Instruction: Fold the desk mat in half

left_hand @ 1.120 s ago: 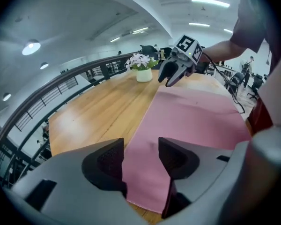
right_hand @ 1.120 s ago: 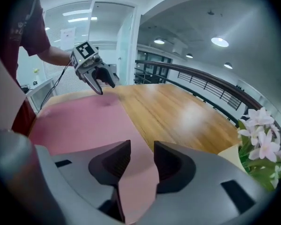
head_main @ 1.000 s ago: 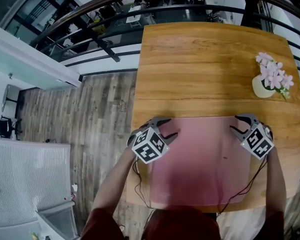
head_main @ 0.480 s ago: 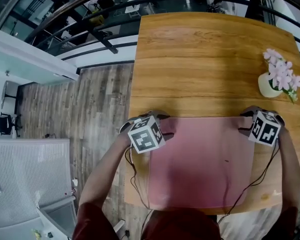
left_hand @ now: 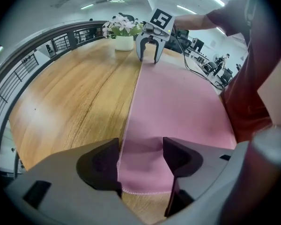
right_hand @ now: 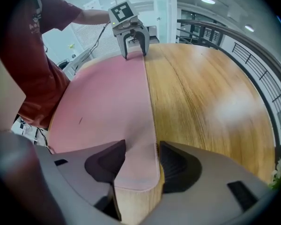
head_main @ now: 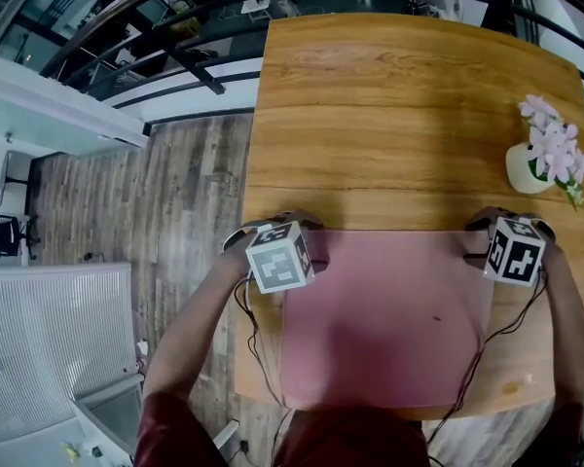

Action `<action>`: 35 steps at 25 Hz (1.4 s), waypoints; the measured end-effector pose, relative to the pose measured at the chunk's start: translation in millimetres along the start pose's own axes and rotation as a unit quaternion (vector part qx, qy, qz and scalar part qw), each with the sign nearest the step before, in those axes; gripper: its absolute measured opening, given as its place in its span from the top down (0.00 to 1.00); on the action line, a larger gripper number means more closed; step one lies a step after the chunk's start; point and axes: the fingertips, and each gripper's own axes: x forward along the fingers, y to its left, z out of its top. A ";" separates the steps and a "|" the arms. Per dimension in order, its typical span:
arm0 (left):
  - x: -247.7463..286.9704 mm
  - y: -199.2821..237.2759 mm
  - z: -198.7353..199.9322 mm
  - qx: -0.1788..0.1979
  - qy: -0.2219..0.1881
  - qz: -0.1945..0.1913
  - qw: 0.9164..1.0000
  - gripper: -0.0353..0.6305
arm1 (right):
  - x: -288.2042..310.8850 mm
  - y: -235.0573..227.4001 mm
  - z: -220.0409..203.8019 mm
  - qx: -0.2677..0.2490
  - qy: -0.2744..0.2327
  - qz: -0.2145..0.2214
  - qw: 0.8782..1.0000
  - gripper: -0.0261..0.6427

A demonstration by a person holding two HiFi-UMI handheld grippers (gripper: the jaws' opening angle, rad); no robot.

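At the lower middle of the head view the pink desk mat (head_main: pixel 384 319) lies flat on the wooden table (head_main: pixel 389 115). Since a second ago the left claw (left_hand: pixel 140 148) and the right claw (right_hand: pixel 142 148) have sunk onto its two far corners. Their jaws have just been opening and now stand wide, each astride a corner.

Desk mat (head_main: pixel 389 319): pink, matt, smooth, pliable, hem stitched. Tabletop (head_main: pixel 389 115): wood, grain marked, light sheen. Left claw (left_hand: pixel 141 161), right claw (right_hand: pixel 141 165): grey plastic, matt.
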 end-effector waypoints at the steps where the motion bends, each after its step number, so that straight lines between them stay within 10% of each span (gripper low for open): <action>1: -0.5 0.0 0.3 0.002 0.003 0.001 1.000 0.47 | -0.6 0.1 0.2 -0.001 -0.002 0.001 1.000 0.60; 25: -0.3 -24.1 -2.8 0.015 0.016 0.007 1.000 0.74 | 0.7 24.2 1.0 -0.001 -0.013 -0.023 1.000 0.86; 35: -7.9 -40.8 -4.5 0.039 0.018 0.077 0.996 0.84 | -6.4 40.2 5.9 -0.025 0.014 -0.093 0.995 0.89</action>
